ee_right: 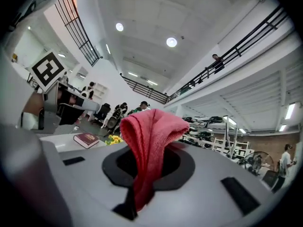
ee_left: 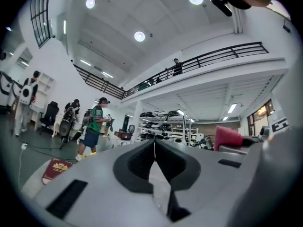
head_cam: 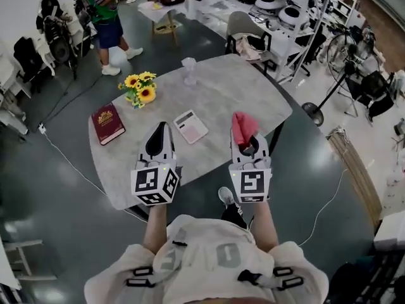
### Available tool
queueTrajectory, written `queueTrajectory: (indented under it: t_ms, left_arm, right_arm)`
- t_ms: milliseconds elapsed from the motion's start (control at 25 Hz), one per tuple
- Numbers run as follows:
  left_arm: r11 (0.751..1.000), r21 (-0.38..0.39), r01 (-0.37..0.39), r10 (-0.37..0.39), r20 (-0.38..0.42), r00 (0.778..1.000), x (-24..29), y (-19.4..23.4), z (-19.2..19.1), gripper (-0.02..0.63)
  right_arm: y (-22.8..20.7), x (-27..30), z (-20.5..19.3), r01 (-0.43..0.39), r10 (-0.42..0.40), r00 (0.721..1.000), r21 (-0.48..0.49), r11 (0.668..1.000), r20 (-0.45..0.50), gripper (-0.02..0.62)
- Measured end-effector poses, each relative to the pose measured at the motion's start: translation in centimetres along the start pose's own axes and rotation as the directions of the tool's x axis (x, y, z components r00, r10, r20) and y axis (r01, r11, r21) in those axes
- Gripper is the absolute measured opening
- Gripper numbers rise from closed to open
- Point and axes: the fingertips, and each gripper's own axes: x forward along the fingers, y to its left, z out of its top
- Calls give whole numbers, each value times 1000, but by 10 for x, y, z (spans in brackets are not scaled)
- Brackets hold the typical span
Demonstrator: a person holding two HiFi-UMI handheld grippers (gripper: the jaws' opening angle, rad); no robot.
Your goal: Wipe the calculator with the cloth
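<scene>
The white calculator lies flat on the grey table, between and just beyond my two grippers. My left gripper hovers near the table's front edge, left of the calculator, its jaws shut with nothing between them. My right gripper hovers to the calculator's right and is shut on the red cloth, which bunches up out of the jaws. Both grippers point about level, so neither gripper view shows the calculator.
A dark red book lies at the table's left end, yellow flowers stand behind it, and a clear glass stands at the far side. A chair and shelving lie beyond. A person in green stands far left.
</scene>
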Motion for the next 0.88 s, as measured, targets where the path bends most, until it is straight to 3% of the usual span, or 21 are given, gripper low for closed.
queueTrajectory:
  t_ms: [200, 400, 640, 880]
  left_arm:
    - [983, 10, -182, 182, -3, 983, 4, 20, 7, 21]
    - [947, -1, -321, 321, 32, 947, 17, 26, 15, 21]
    - [892, -27, -452, 452, 26, 892, 41, 23, 4, 21]
    - [844, 18, -536, 535, 55, 843, 57, 9, 1, 21]
  right_arm:
    - [6, 50, 3, -176, 176, 984, -4, 984, 31, 55]
    - [9, 90, 1, -367, 365, 929, 21, 930, 60, 57]
    - [-6, 131, -13, -470, 467, 880, 27, 882, 86, 57]
    - [-25, 154, -24, -540, 531, 836, 43, 840, 139, 57]
